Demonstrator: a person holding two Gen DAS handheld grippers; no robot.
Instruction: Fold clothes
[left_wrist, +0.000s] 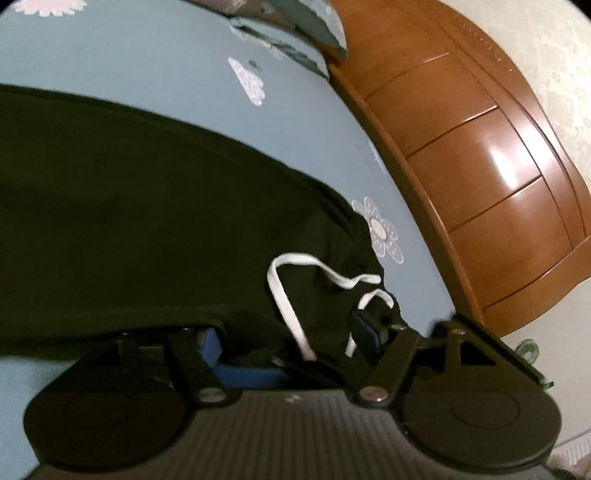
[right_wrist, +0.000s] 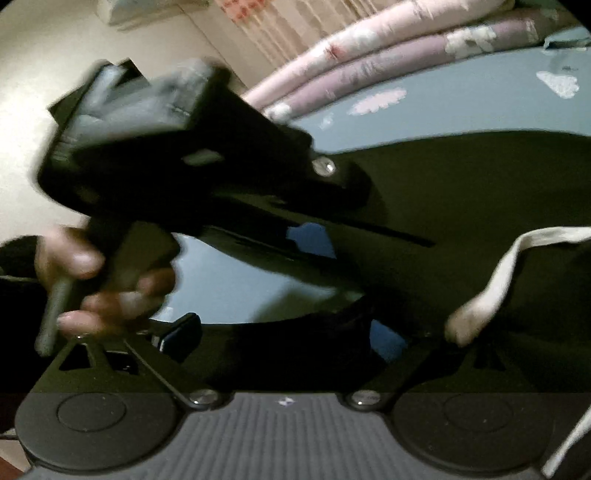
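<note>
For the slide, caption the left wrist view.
Left gripper over a dark garment with a white drawstring, spread on a blue flowered bedsheet beside a wooden headboard.

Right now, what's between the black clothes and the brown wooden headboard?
In the left wrist view, only blue bedsheet with white flowers lies between the black garment and the headboard.

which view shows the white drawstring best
The left wrist view: the white drawstring lies sharp on the dark garment, both strands traceable. The right wrist view shows only one blurred strand at the right edge.
</note>
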